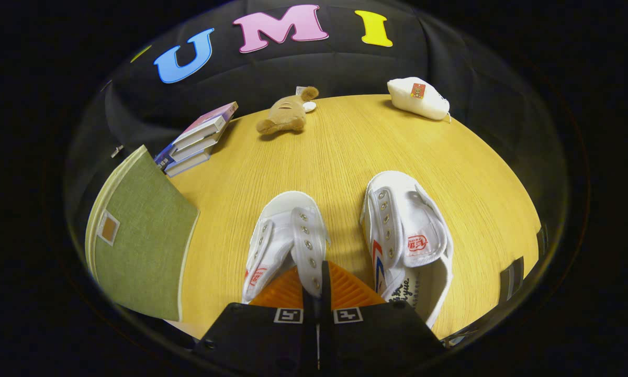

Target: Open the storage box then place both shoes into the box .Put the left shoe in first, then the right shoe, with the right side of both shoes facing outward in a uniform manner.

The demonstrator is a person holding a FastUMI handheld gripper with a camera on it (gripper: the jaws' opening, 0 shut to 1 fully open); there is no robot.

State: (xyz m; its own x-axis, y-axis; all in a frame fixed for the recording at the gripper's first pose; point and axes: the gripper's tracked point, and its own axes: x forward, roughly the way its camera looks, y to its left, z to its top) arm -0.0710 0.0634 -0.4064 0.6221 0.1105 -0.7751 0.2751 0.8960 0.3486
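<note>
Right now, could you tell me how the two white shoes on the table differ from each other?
The shoe between the jaws has its lace-eyelet flap pinched by the gripper; the other shoe lies free beside it, untouched. The gripped shoe sits closer to the green storage box; the free one is on the far side from it. The free shoe's tongue is flopped open, showing its insole; the gripped shoe's inside is hidden. Both are white, laceless canvas shoes, toes pointing away.
</note>
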